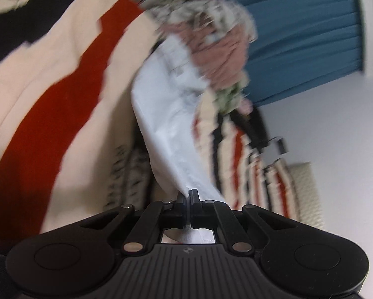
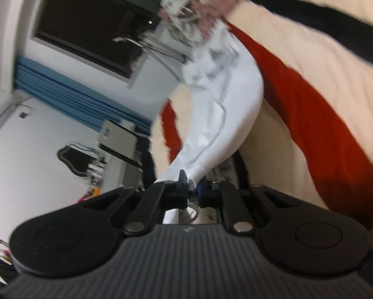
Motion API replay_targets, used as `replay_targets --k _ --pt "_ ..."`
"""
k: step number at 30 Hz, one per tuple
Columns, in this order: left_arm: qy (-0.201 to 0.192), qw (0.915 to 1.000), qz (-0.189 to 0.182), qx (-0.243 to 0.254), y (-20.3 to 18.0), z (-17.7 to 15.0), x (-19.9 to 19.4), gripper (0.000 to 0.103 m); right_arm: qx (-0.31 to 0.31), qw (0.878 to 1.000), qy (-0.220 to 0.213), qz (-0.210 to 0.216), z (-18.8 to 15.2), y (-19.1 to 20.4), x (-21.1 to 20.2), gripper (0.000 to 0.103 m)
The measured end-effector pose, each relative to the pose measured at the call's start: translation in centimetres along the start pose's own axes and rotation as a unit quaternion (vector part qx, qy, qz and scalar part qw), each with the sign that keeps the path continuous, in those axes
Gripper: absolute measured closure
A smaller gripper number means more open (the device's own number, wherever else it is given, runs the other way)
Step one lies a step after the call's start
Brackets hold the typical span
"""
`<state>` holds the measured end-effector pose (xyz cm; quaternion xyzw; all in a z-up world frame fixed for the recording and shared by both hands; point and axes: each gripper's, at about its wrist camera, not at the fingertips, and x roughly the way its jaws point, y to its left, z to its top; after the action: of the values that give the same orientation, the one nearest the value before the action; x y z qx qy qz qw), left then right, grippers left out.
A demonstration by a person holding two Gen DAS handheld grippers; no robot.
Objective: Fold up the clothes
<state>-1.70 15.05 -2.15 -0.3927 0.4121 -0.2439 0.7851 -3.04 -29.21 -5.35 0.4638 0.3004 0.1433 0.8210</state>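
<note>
A white-walled room with a blue curtain [image 1: 306, 32] and a dark window [image 2: 92, 25] lies behind a bed spread with a cream blanket [image 1: 69, 79] striped in red and black. Both views are blurred. A white garment [image 1: 166, 114] hangs lifted above the blanket, stretched between the two grippers. The left gripper [image 1: 188, 194] has its fingers closed on one end of the white cloth, which shows pinched in the narrow slit between them. The right gripper [image 2: 190, 186] likewise has its fingers clamped on the garment's other end. Farther along, toward the bed's far edge, the white cloth meets a heap of pink and patterned clothing [image 1: 218, 47] lying on the blanket.
</note>
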Motion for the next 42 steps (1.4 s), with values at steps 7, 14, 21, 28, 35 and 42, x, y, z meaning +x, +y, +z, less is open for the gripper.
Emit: replay_targets --k 7,14,21,28,35,42 --pt "-0.004 0.9995 -0.003 0.03 -3.8 -2.9 -3.1 0.101 -0.05 0.999 -0.002 -0.009 -0.2 2.0 -5.4 0.094" --pt "0.04 0.9986 0.033 0.01 -2.0 -8.4 -4.5 0.101 -0.043 0.996 0.055 -0.046 -4.0 0.2 -8.4 0.094" --pt "0.035 0.9977 0.058 0.002 -2.2 -4.8 -1.8 0.101 0.04 0.998 0.03 -0.024 0.1 -1.0 -5.1 0.093" --pt "-0.014 0.9886 0.12 0.09 -6.1 6.4 7.4 0.101 0.03 0.999 -0.002 -0.036 8.6 -0.9 5.5 0.093" --pt "-0.066 0.9723 0.172 0.143 -5.1 13.9 19.8 0.1 0.003 0.997 -0.009 -0.072 15.8 -4.2 16.7 0.093" --pt "-0.073 0.954 0.212 0.2 -1.5 17.4 30.0 0.1 -0.067 0.992 -0.015 -0.101 18.5 -7.9 24.2 0.091"
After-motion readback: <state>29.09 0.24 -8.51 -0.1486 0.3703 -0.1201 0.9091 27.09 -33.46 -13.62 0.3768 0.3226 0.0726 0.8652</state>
